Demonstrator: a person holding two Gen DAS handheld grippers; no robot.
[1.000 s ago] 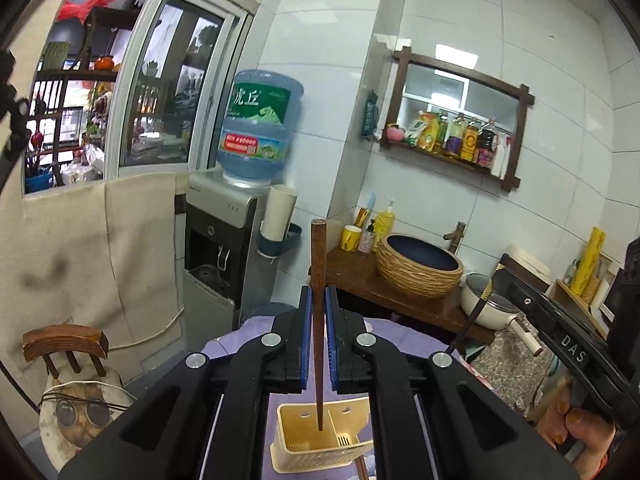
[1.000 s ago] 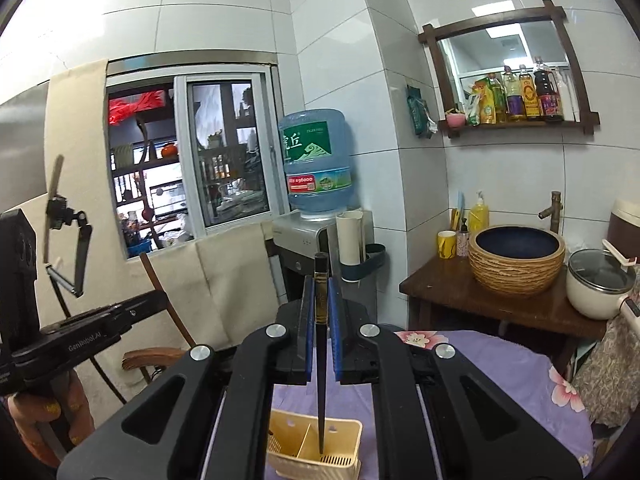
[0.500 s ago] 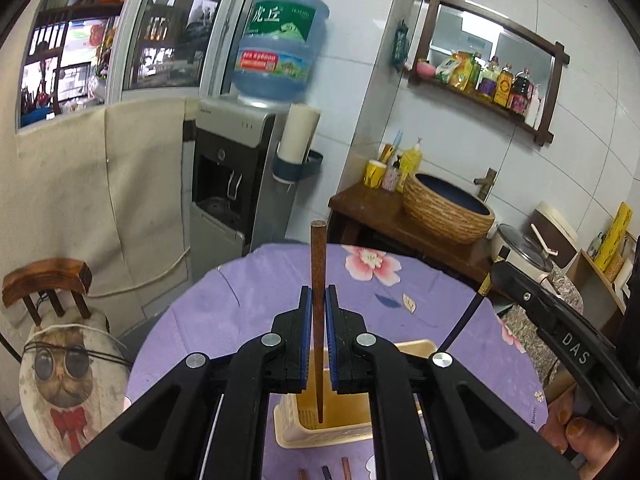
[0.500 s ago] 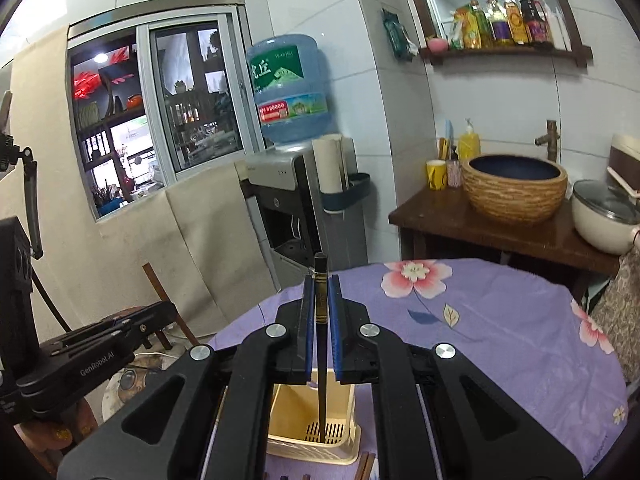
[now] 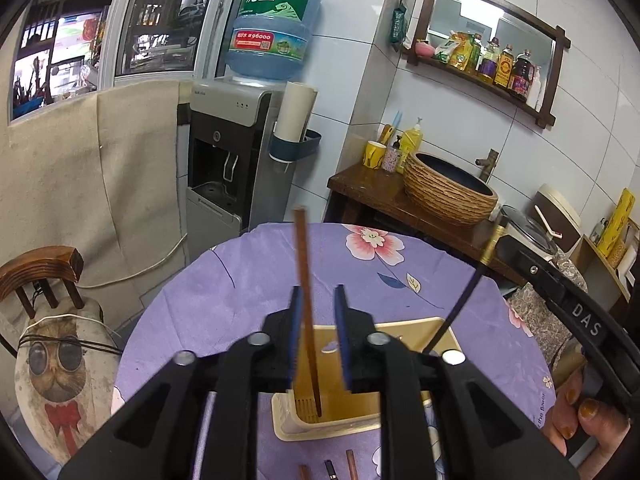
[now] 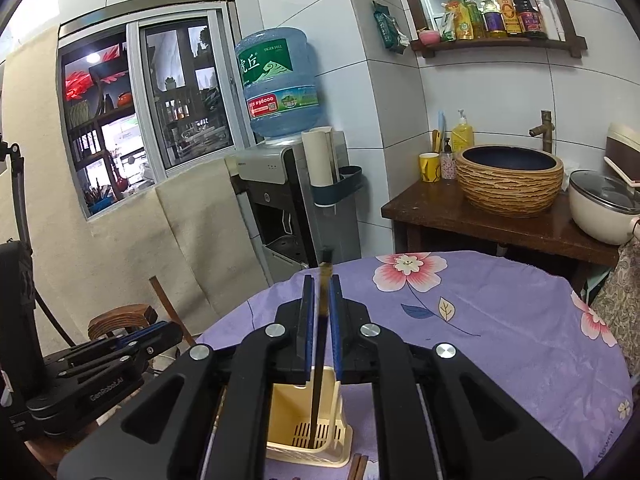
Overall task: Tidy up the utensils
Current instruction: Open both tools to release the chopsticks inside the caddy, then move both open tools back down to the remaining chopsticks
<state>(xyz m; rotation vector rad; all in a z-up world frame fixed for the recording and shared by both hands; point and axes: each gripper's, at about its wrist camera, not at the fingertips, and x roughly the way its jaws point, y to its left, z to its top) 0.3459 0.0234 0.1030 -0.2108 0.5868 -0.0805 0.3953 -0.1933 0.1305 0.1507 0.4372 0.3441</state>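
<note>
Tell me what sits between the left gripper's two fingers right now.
In the left wrist view, the left gripper stands open around a brown chopstick, its tip down in the yellow utensil holder.

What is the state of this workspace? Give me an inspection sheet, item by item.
Surface: round table under a purple floral cloth.
Job's things: cream utensil holder; brown chopstick and black chopstick, both with tips down in the holder; loose chopsticks on the cloth's near edge.
Clutter: nothing seen.
Grippers: left gripper open around the brown chopstick; right gripper closed on the black chopstick.
Cables: cord along the wall covering.
Surroundings: water dispenser, wooden chair, washbasin.
</note>
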